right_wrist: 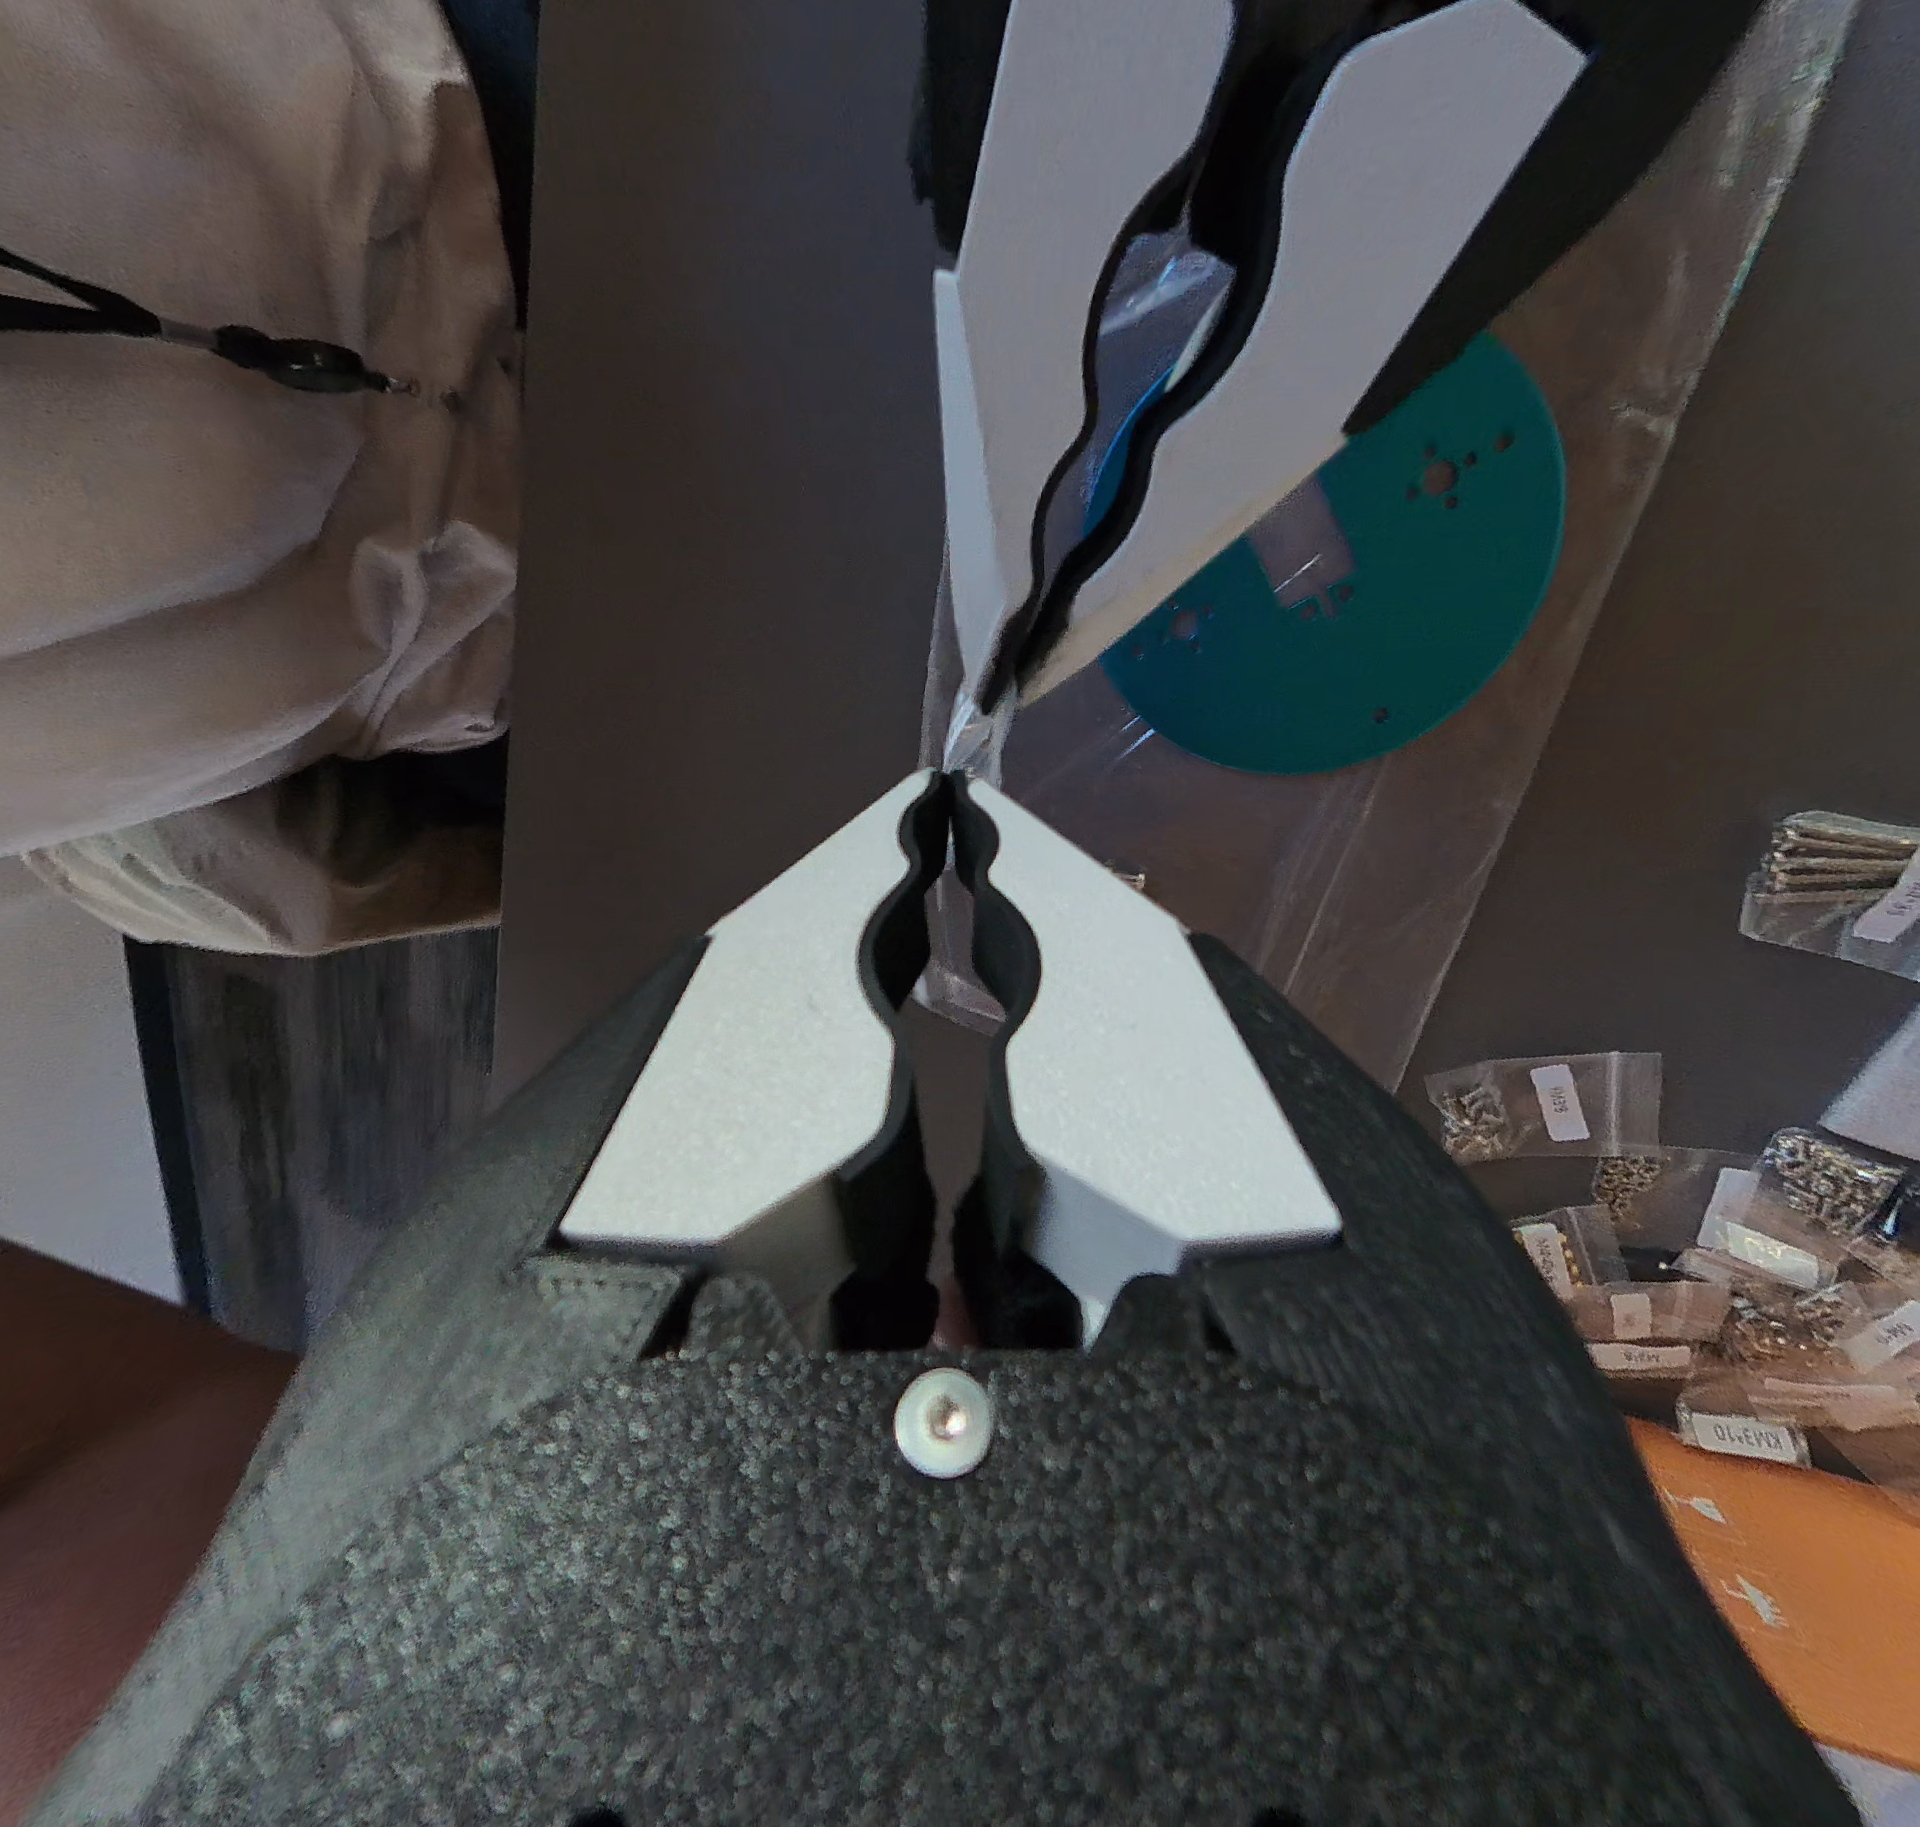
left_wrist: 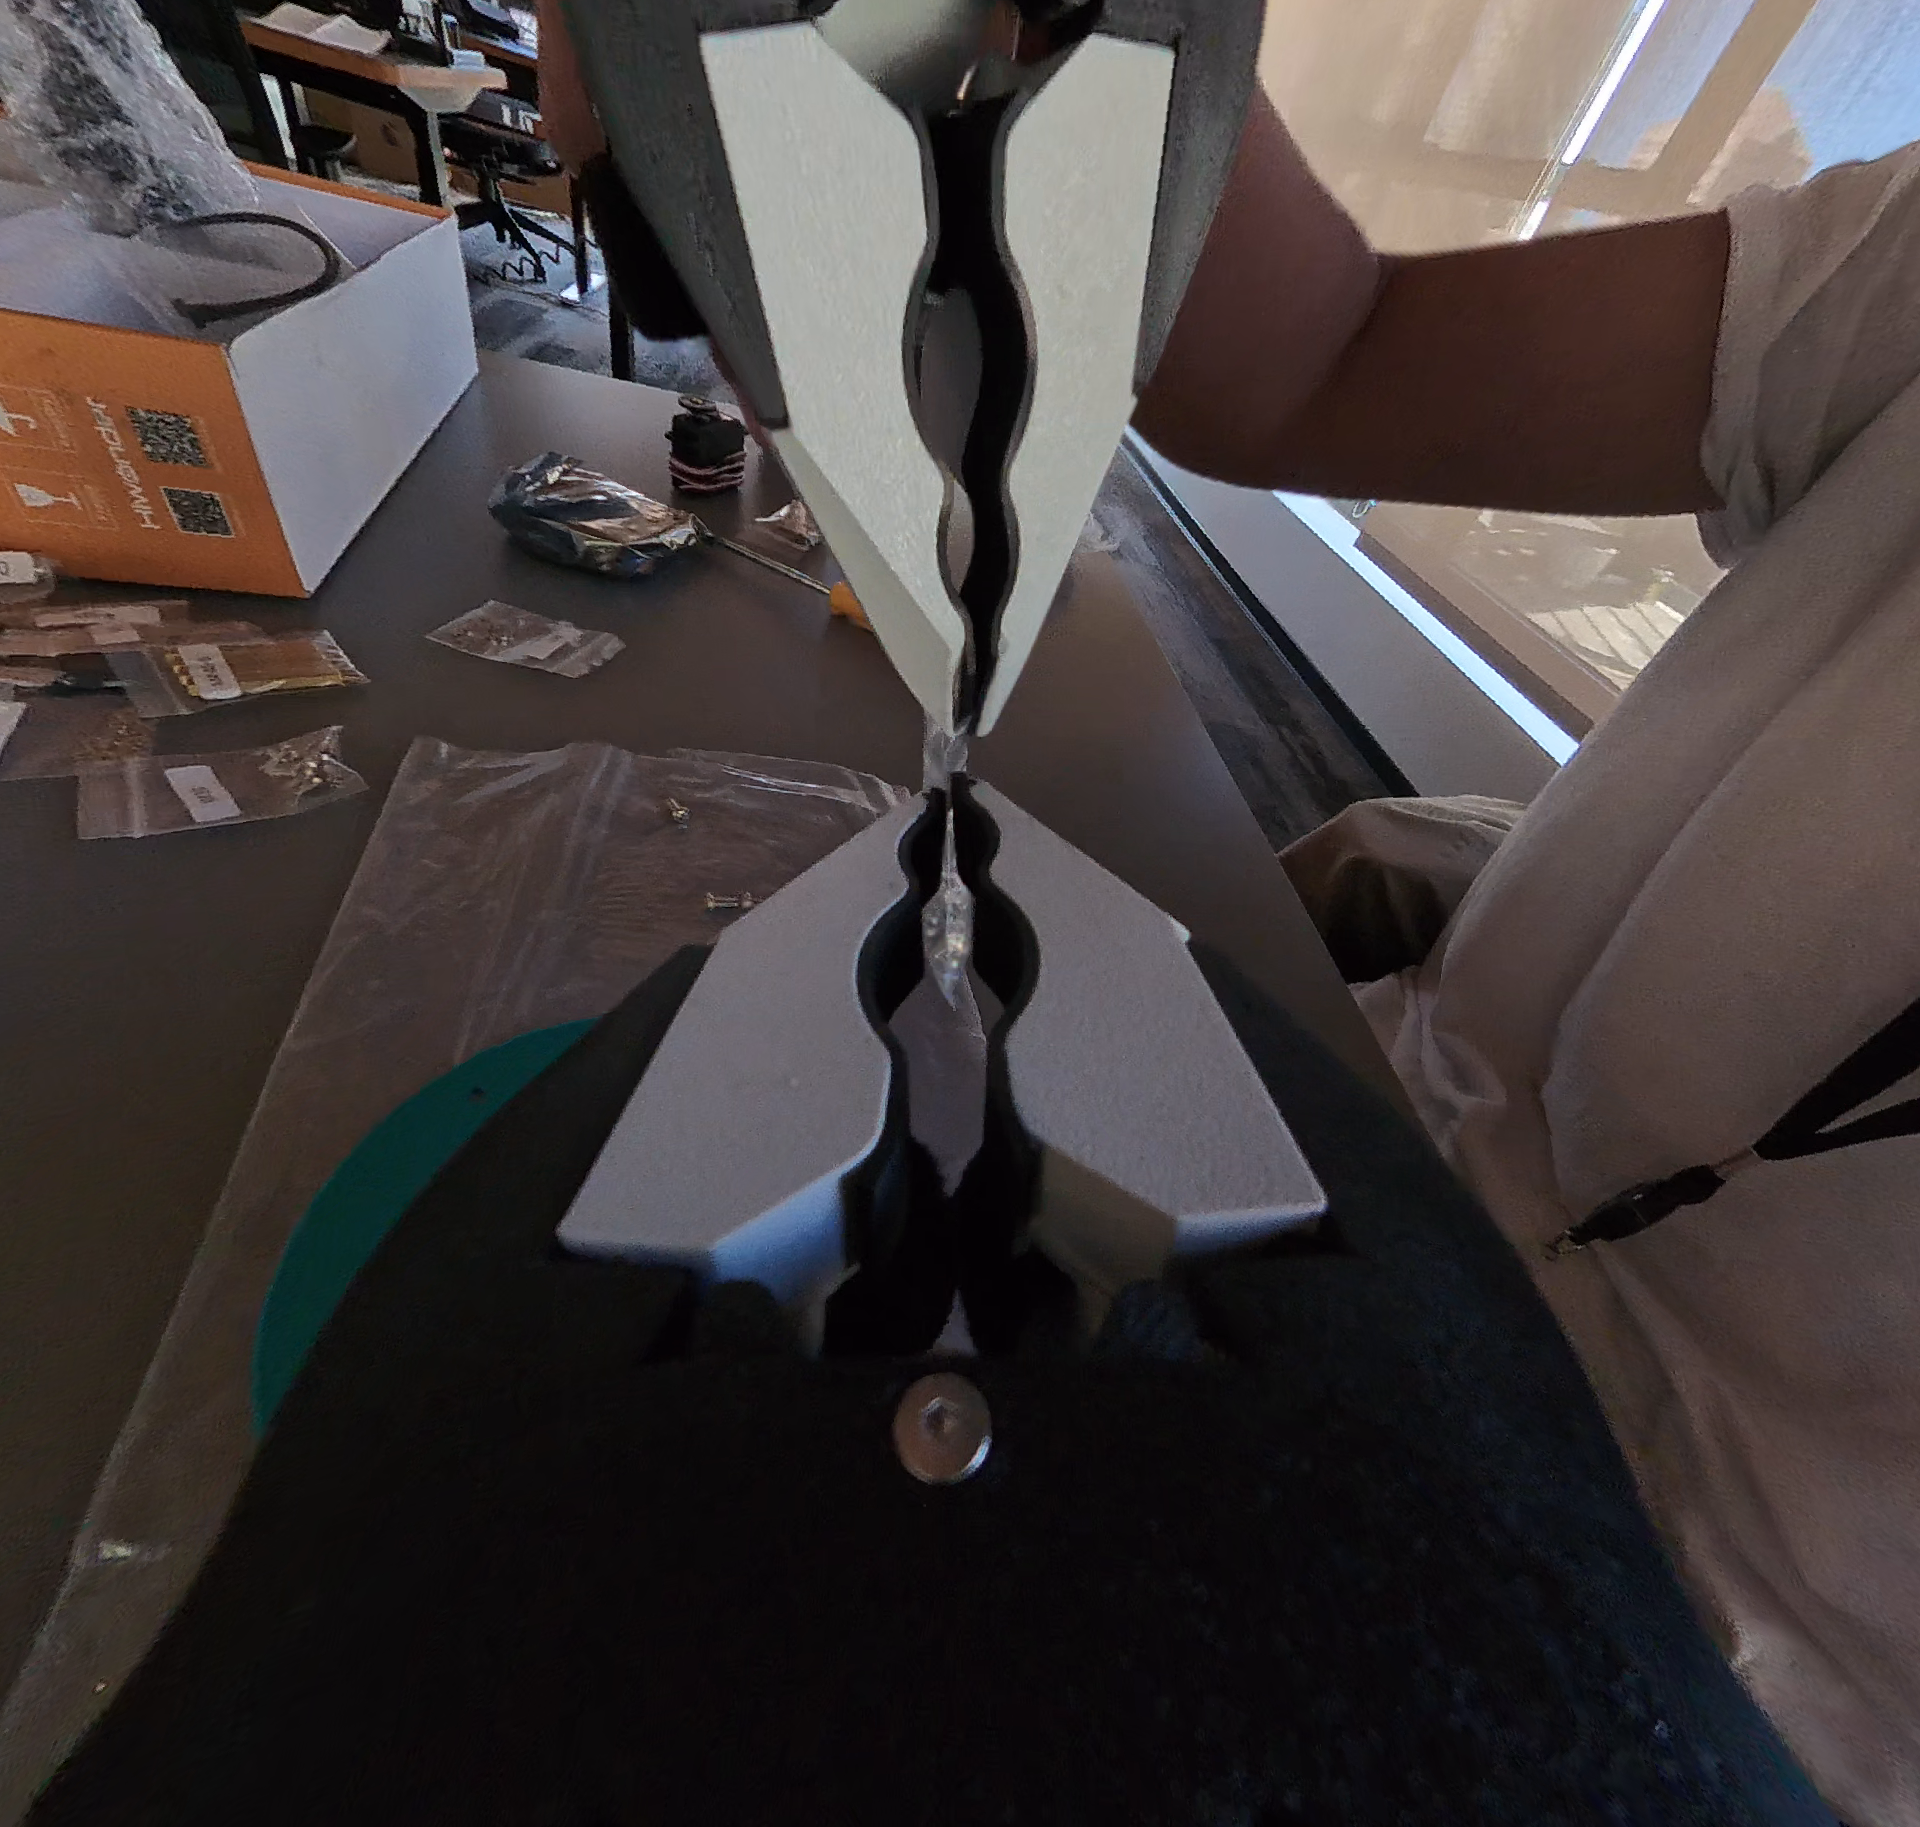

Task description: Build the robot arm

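Observation:
A large clear plastic bag (left_wrist: pixel 520 894) lies on the dark table (left_wrist: pixel 156 946) with a teal perforated disc (left_wrist: pixel 364 1206) and a few loose screws (left_wrist: pixel 727 901) inside. My left gripper (left_wrist: pixel 951 790) is shut on a twisted edge of the bag. My right gripper (left_wrist: pixel 961 723) comes in from the far side, tip to tip with the left, and is shut on the same edge. In the right wrist view the right gripper (right_wrist: pixel 948 778) pinches the bag (right_wrist: pixel 1247 842) just below the left gripper (right_wrist: pixel 992 702), with the disc (right_wrist: pixel 1351 634) behind.
An open orange and white box (left_wrist: pixel 208 447) stands at the left. Several small bags of screws (left_wrist: pixel 218 790), a foil bag (left_wrist: pixel 592 520), a small black servo (left_wrist: pixel 707 447) and an orange-handled screwdriver (left_wrist: pixel 842 598) lie around. A person's arm (left_wrist: pixel 1455 354) is at the right, by the table edge. Less than 4 cm separates the two grippers' tips.

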A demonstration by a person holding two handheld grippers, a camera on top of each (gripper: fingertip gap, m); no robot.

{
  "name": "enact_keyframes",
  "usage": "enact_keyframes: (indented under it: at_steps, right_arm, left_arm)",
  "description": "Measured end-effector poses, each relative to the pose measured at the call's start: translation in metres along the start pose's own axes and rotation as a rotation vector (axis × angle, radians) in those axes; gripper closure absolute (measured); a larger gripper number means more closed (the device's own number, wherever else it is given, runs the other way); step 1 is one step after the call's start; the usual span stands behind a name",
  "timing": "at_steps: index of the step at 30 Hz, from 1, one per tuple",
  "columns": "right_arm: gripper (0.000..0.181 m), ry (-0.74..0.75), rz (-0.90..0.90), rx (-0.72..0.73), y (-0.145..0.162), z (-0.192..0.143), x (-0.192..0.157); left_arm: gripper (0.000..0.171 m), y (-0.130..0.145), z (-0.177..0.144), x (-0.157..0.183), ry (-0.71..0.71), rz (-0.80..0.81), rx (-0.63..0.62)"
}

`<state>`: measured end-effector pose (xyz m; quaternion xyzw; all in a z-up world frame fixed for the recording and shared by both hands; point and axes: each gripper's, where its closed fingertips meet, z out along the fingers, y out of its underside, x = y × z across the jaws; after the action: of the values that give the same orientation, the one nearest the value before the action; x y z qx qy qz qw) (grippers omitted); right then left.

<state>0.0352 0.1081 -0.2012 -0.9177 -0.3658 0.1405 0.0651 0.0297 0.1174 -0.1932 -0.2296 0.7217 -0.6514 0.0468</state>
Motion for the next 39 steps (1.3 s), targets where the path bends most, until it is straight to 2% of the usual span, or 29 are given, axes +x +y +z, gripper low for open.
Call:
enact_keyframes:
  at_steps: [3, 5, 7, 8, 9, 10, 11, 14, 16, 18, 24, 39]
  right_arm:
    - [0.181, 0.044, 0.007, 0.12, -0.002, -0.008, 0.008]
    - [0.179, 0.105, 0.017, 0.282, -0.006, -0.02, 0.017]
    - [0.165, 0.175, 0.033, 0.561, -0.015, -0.038, 0.025]
    - [0.152, 0.239, 0.065, 0.734, -0.017, -0.05, 0.034]
    - [0.148, 0.279, 0.112, 0.931, -0.018, -0.064, 0.041]
    - [0.144, 0.281, 0.155, 1.129, -0.019, -0.075, 0.044]
    - [0.135, 0.274, 0.195, 1.264, -0.016, -0.078, 0.047]
    - [0.135, 0.185, 0.247, 1.434, -0.011, -0.062, 0.044]
    - [0.14, 0.069, 0.249, 1.47, -0.016, -0.053, 0.036]
    - [0.149, 0.023, 0.216, 1.459, -0.023, -0.047, 0.03]
    - [0.167, 0.024, 0.18, 1.457, -0.033, -0.041, 0.024]
    - [0.179, 0.089, 0.183, 1.448, -0.035, -0.04, 0.026]
  left_arm:
    - [0.171, -0.007, -0.003, -0.005, -0.027, -0.002, 0.052]
    - [0.171, -0.013, -0.008, -0.012, -0.061, -0.004, 0.093]
    - [0.171, -0.022, -0.016, -0.018, -0.092, -0.006, 0.157]
    - [0.171, -0.028, -0.021, -0.021, -0.104, -0.008, 0.197]
    - [0.171, -0.033, -0.026, -0.023, -0.113, -0.012, 0.235]
    - [0.171, -0.038, -0.03, -0.023, -0.109, -0.015, 0.271]
    - [0.171, -0.043, -0.033, -0.022, -0.098, -0.019, 0.3]
    - [0.171, -0.048, -0.038, -0.02, -0.065, -0.039, 0.347]
    - [0.171, -0.047, -0.038, -0.019, -0.034, -0.066, 0.353]
    - [0.171, -0.044, -0.036, -0.018, -0.02, -0.078, 0.345]
    - [0.171, -0.04, -0.032, -0.017, -0.035, -0.054, 0.308]
    - [0.171, -0.036, -0.028, -0.014, -0.038, -0.039, 0.277]
